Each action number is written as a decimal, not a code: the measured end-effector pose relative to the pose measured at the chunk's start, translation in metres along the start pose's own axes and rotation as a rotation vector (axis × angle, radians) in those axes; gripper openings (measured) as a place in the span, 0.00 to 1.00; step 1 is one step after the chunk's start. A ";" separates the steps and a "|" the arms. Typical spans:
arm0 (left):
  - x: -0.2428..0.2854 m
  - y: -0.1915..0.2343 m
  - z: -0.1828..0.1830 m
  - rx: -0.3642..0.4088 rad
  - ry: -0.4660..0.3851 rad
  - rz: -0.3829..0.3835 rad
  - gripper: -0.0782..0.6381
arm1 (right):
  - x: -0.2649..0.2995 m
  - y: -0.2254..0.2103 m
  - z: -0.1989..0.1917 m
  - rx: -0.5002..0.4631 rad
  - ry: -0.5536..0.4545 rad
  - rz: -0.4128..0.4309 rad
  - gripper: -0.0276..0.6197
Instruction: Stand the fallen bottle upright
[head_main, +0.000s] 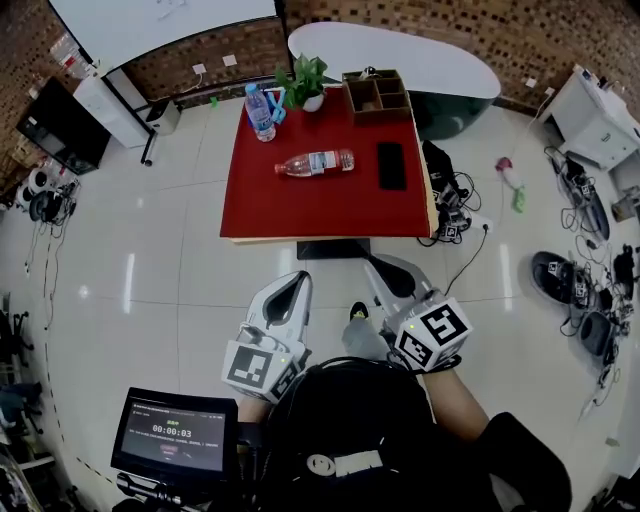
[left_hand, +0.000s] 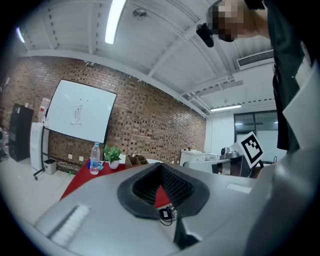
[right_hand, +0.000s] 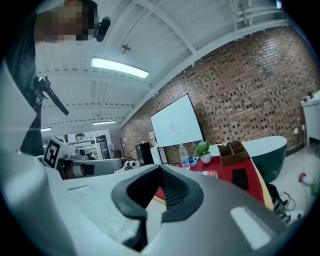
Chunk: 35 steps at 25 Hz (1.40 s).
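Fallen bottle (head_main: 315, 162) lies mid tabletop (head_main: 300, 215); my L gripper (head_main: 298, 280) & R gripper (head_main: 378, 265) both closed, empty, off its near edge.

A brick wall (left_hand: 150, 120) backs a whiteboard (left_hand: 80, 115) above glossy pale floor tiles (head_main: 130, 270), under a ceiling strip light (left_hand: 114, 22).

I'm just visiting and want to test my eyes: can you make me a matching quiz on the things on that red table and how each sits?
Things:
1 bottle nearest the plant
2 bottle nearest the phone
3 phone
4 wooden organiser

States:
A lying on its side, middle of the table
B lying flat, right side
C far right corner
D standing upright, far left

Pairs: 1-D; 2-A; 3-B; 4-C
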<state>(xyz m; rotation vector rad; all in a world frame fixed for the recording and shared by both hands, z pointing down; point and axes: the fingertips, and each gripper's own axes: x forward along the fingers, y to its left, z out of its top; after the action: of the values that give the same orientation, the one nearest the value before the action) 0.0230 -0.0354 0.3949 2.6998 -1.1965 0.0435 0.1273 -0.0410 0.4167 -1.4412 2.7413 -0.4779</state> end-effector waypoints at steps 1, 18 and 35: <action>0.016 0.001 0.004 0.002 -0.003 0.000 0.11 | 0.006 -0.011 0.007 -0.009 -0.003 0.016 0.05; 0.106 0.047 0.015 0.019 0.076 0.119 0.11 | 0.136 -0.104 -0.007 -0.678 0.410 0.261 0.49; 0.038 0.171 0.016 -0.057 0.003 0.262 0.11 | 0.377 -0.159 -0.172 -1.272 1.126 0.379 0.50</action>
<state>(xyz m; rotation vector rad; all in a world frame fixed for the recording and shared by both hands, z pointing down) -0.0784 -0.1781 0.4101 2.4766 -1.5185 0.0491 0.0119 -0.3839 0.6735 -0.4753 4.4514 1.0015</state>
